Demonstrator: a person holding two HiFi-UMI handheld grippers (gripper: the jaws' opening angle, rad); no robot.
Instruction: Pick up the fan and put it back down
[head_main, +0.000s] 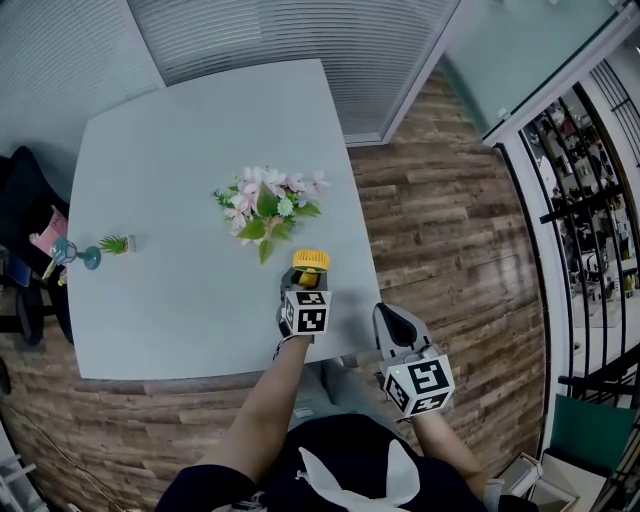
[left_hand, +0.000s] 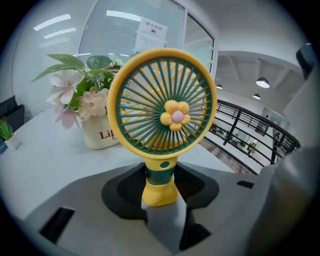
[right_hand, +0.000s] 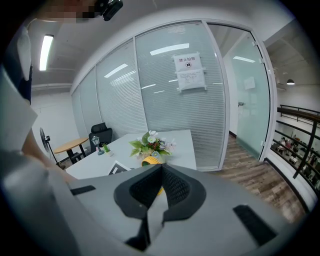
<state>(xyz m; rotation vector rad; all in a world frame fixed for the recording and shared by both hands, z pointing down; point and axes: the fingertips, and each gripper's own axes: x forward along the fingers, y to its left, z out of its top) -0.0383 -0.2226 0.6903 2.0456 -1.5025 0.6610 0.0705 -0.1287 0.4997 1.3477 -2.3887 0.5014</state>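
Observation:
A small fan (head_main: 311, 260) with a yellow ring, green grille and a flower at its hub stands upright near the front right edge of the grey table (head_main: 180, 300). In the left gripper view the fan (left_hand: 162, 112) fills the middle and faces me. My left gripper (left_hand: 159, 174) has its dark pads against both sides of the fan's green stem, just above the yellow foot. From the head view, the left gripper (head_main: 308, 277) reaches over the table edge to the fan. My right gripper (head_main: 386, 314) hangs off the table's right corner, tips together, holding nothing; the right gripper (right_hand: 162, 167) points toward the table.
A white pot of pink flowers (head_main: 268, 210) stands just behind the fan, and the pot (left_hand: 97, 132) shows close to the fan's left. A small potted plant (head_main: 116, 243) and a teal ornament (head_main: 78, 252) sit at the table's left edge. A black chair (head_main: 25, 200) is beyond that.

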